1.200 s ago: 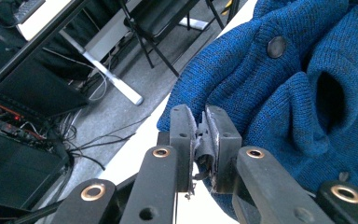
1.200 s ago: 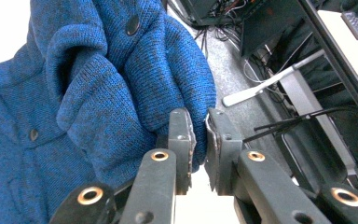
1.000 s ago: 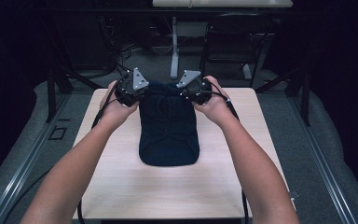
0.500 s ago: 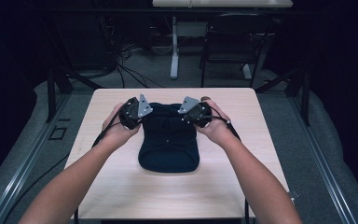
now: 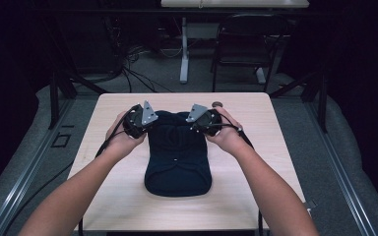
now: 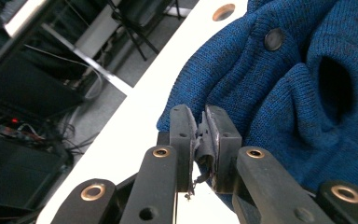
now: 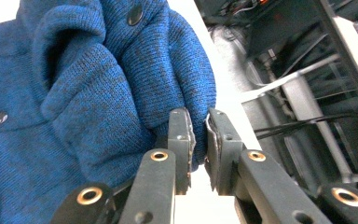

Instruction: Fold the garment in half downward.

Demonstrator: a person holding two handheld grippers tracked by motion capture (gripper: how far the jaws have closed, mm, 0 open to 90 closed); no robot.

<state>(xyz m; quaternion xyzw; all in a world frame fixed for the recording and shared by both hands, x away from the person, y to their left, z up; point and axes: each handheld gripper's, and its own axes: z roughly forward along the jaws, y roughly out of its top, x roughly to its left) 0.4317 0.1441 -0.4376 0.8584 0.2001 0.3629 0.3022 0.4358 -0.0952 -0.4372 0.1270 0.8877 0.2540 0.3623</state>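
Blue knit sweater (image 5: pixel 178 157) stretched lengthwise toward the near edge, far corners pinched by left gripper (image 6: pixel 200 140) and right gripper (image 7: pixel 199 140).

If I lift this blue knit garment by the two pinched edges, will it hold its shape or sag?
Probably sag: the blue knit garment lies in soft folds between the left gripper and the right gripper, so it looks floppy. The thick knit should grip the pads rather than slip. It seems light, and unlikely to roll or tip.
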